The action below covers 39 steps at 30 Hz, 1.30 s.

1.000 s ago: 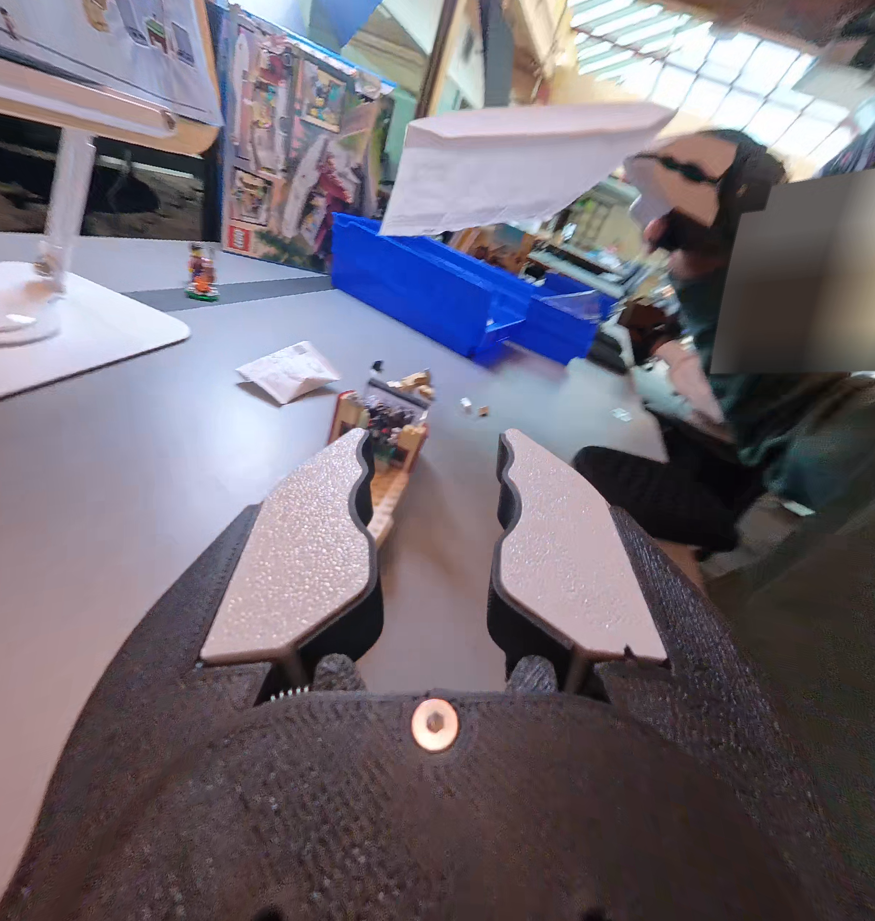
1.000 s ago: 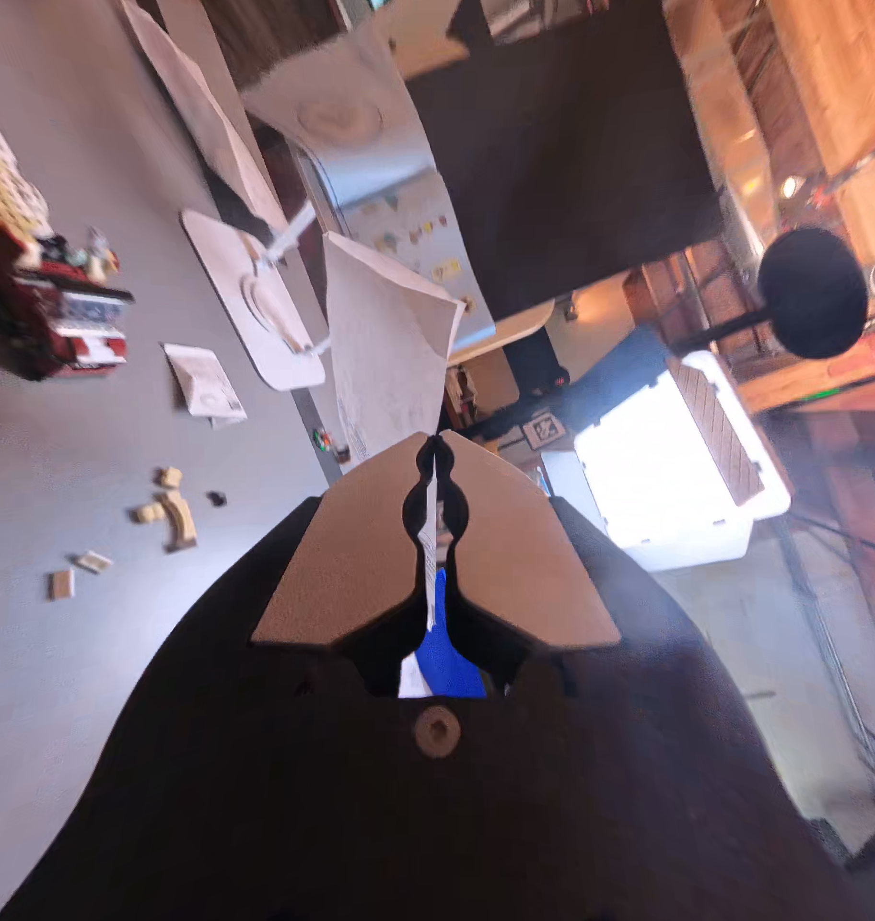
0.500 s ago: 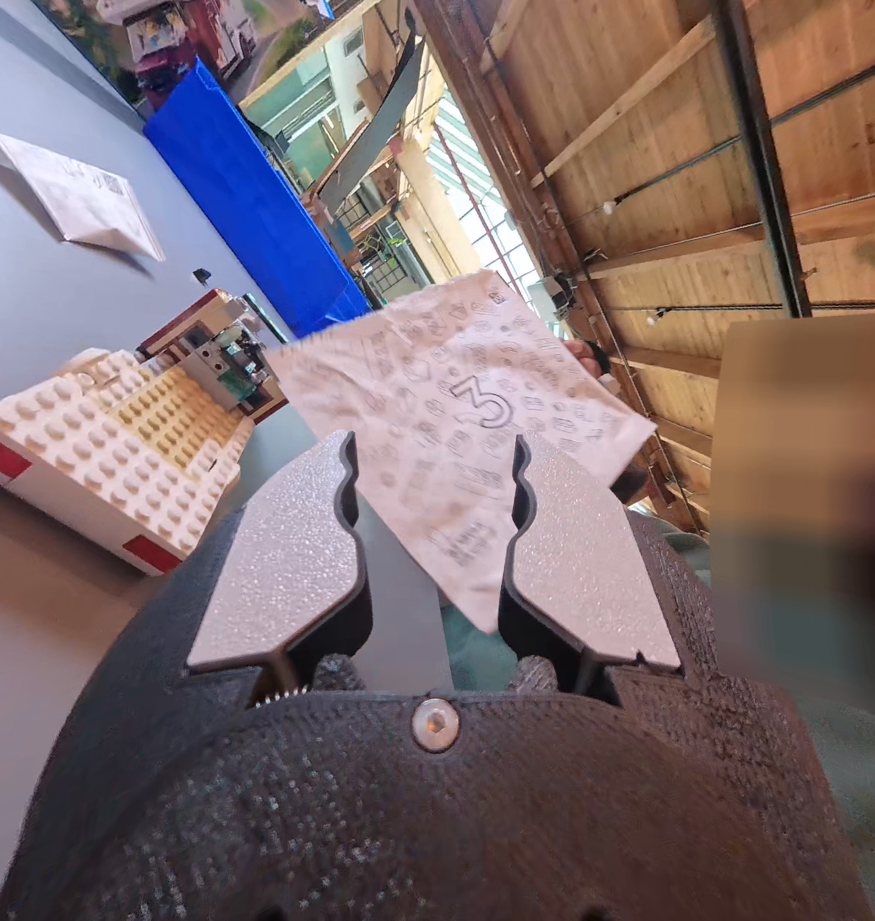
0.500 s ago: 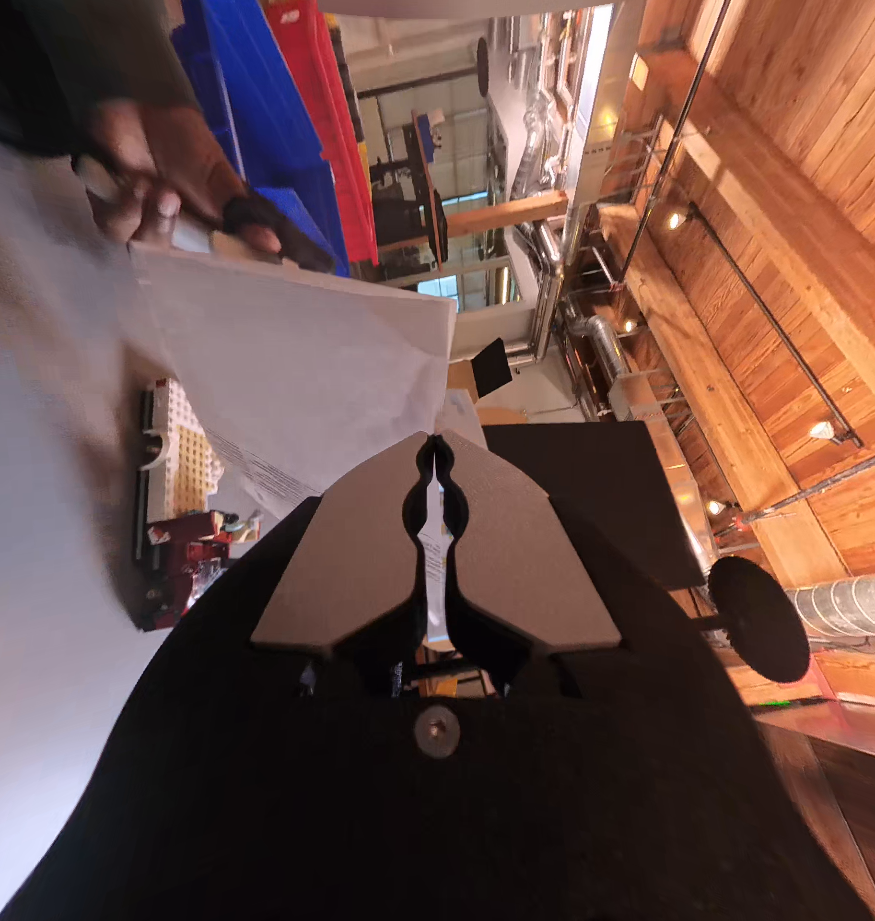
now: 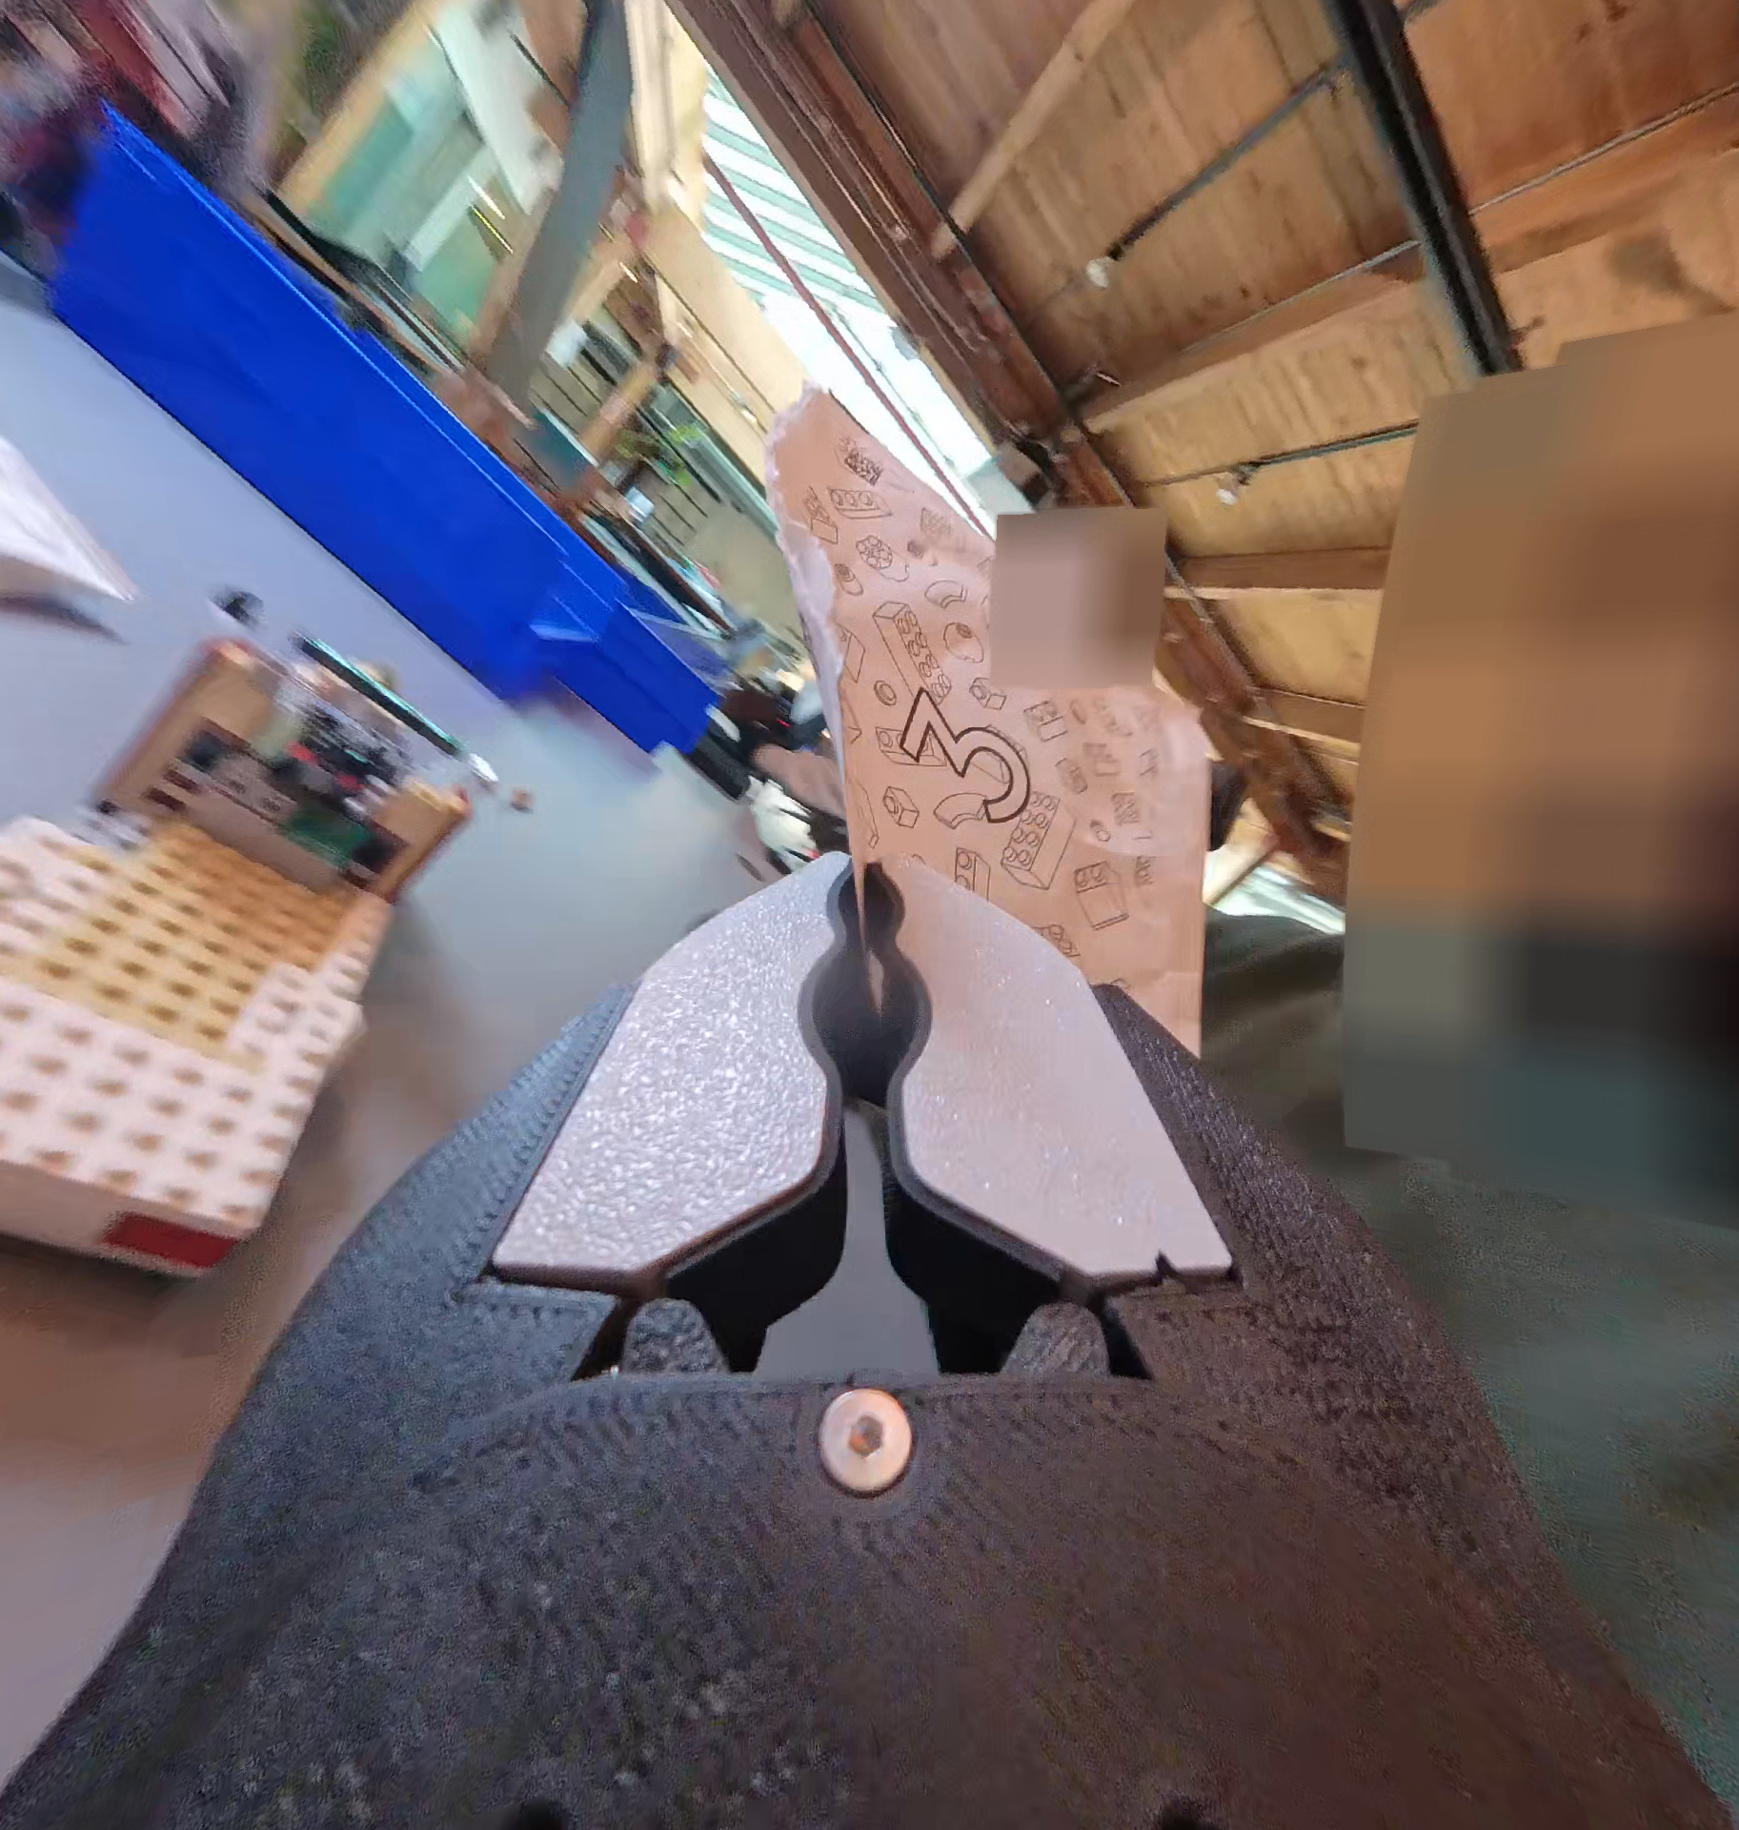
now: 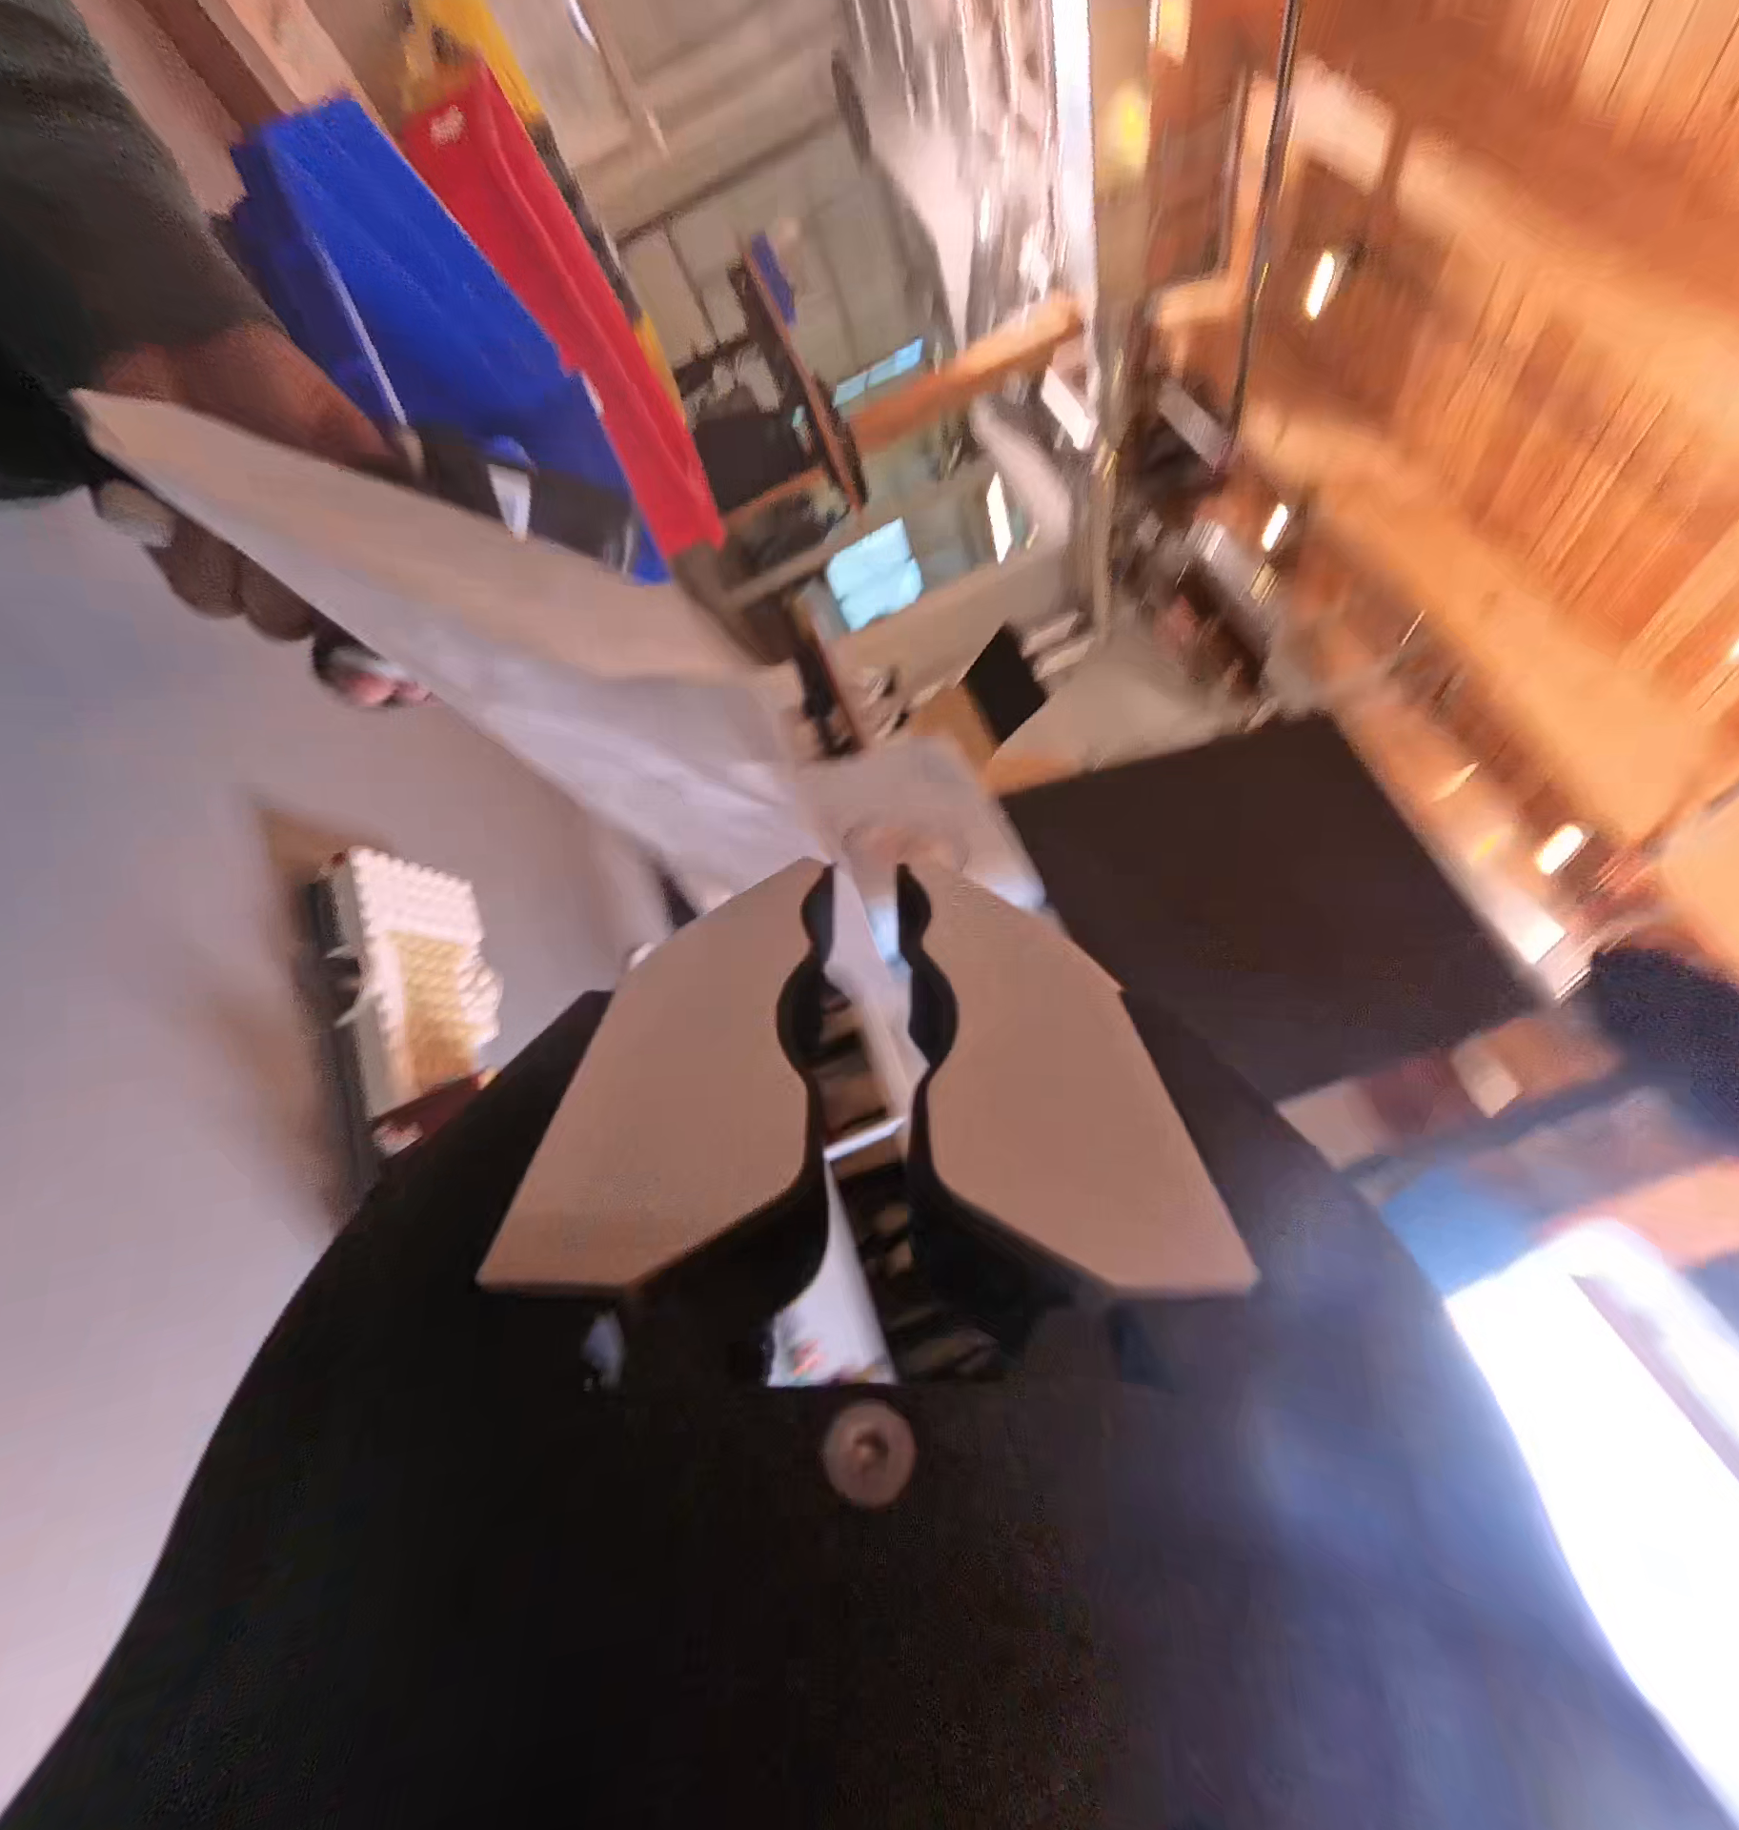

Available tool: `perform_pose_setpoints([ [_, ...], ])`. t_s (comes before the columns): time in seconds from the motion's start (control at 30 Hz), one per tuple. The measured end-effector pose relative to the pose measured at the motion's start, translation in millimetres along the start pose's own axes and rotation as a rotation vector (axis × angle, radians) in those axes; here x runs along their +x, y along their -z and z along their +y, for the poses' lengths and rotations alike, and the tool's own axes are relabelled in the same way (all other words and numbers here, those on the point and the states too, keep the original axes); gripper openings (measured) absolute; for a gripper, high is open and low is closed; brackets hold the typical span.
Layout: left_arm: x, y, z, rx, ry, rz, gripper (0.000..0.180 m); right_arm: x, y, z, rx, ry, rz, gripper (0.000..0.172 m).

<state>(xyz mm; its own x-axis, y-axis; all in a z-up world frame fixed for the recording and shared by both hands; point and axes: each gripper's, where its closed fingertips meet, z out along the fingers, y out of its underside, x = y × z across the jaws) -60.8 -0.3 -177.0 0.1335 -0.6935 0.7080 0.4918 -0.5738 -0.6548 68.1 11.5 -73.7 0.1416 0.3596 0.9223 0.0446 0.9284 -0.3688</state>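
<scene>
closely: left claw (image 5: 870,881) pinched on paper bag (image 5: 1004,792); right claw (image 6: 863,876) slightly parted around its edge, pads apart; best held taut, steady.

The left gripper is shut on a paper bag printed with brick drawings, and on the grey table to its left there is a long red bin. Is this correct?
Not quite. The bin on the table left of the left gripper is blue, not red, as the left wrist view shows. The rest holds: that gripper is shut on the paper bag with brick drawings.
</scene>
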Motion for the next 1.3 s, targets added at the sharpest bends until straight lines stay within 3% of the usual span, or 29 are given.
perform_pose_setpoints([
  [0.1, -13, 22, -36, 0.066, -0.209, -0.212, 0.001, -6, 4, 74, -0.205, -0.458, -0.102, 0.028],
  [0.2, -27, 40, -68, 0.028, -0.475, -0.448, 0.0, -16, 6, 119, -0.378, -0.889, -0.103, 0.024],
  [0.27, -29, 44, -90, 0.04, -0.528, -0.513, 0.001, -32, -2, 127, -0.481, -1.015, -0.103, 0.021],
  [0.37, -34, 38, -119, 0.058, -0.54, -0.547, 0.001, -48, -29, 117, -0.496, -1.122, -0.057, 0.011],
  [0.53, -45, 14, -153, 0.049, -0.56, -0.534, 0.0, -63, -80, 117, -0.544, -1.148, 0.064, 0.0],
  [0.73, -51, -9, -162, 0.045, -0.55, -0.43, 0.0, -71, -116, 141, -0.644, -1.105, 0.191, 0.0],
  [0.9, -52, -11, -155, 0.051, -0.51, -0.392, 0.0, -76, -121, 157, -0.687, -1.118, 0.209, 0.0],
  [1.3, -54, -14, -150, 0.029, -0.511, -0.405, 0.001, -70, -120, 155, -0.681, -1.082, 0.224, 0.0],
])
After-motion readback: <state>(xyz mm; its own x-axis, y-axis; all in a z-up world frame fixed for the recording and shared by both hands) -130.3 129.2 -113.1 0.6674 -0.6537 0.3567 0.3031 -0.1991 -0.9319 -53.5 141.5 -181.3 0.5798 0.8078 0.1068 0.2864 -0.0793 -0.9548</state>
